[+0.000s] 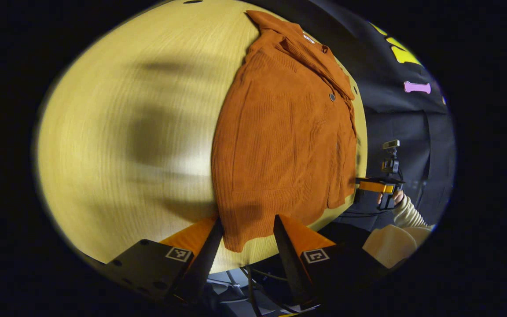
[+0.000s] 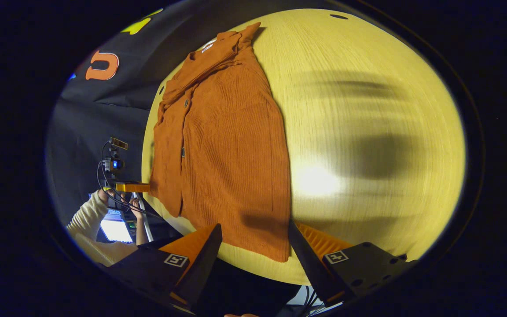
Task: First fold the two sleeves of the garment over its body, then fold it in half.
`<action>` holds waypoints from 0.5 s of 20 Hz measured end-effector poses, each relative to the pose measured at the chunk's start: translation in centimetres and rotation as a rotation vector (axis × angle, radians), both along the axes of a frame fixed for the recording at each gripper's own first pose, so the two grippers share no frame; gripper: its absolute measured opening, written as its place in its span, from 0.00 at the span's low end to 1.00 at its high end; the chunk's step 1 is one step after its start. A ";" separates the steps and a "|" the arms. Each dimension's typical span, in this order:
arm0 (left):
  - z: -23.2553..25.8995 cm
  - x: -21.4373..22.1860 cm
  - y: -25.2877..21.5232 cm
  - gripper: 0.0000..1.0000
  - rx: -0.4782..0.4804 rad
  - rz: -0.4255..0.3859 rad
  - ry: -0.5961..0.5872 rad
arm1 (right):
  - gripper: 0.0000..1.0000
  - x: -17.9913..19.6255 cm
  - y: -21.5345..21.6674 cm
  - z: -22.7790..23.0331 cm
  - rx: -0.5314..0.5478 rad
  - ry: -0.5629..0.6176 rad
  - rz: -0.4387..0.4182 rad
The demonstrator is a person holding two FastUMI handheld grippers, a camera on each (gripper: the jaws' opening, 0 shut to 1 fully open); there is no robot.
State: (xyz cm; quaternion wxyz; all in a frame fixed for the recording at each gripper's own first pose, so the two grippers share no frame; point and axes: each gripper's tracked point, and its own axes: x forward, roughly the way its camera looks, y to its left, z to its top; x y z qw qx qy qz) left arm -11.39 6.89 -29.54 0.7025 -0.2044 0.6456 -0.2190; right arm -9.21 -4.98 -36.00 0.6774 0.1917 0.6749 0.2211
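I see a rust-orange ribbed garment (image 1: 280, 141) with dark buttons on a pale yellow wood-grain table (image 1: 126, 132). My left gripper (image 1: 248, 240) is black with orange finger faces and square black-and-white markers. Beside the garment's edge, a cream ribbed sleeve (image 1: 407, 213).

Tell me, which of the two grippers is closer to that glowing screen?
Left. The left gripper hangs just above the screen, off the table edge beside the shirt. The right gripper sits farther off, open over the shirt's near hem.
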 end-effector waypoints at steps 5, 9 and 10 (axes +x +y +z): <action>0.5 -0.5 -0.4 0.69 -0.002 -0.006 -0.002 | 0.84 -0.3 1.8 -0.1 0.003 0.023 0.034; 0.3 -0.6 0.3 0.52 0.056 0.017 -0.014 | 0.39 0.0 2.1 -1.0 -0.017 0.021 0.035; 0.2 -0.7 0.1 0.43 0.061 0.020 -0.019 | 0.34 -0.2 2.3 -1.1 -0.013 0.024 0.034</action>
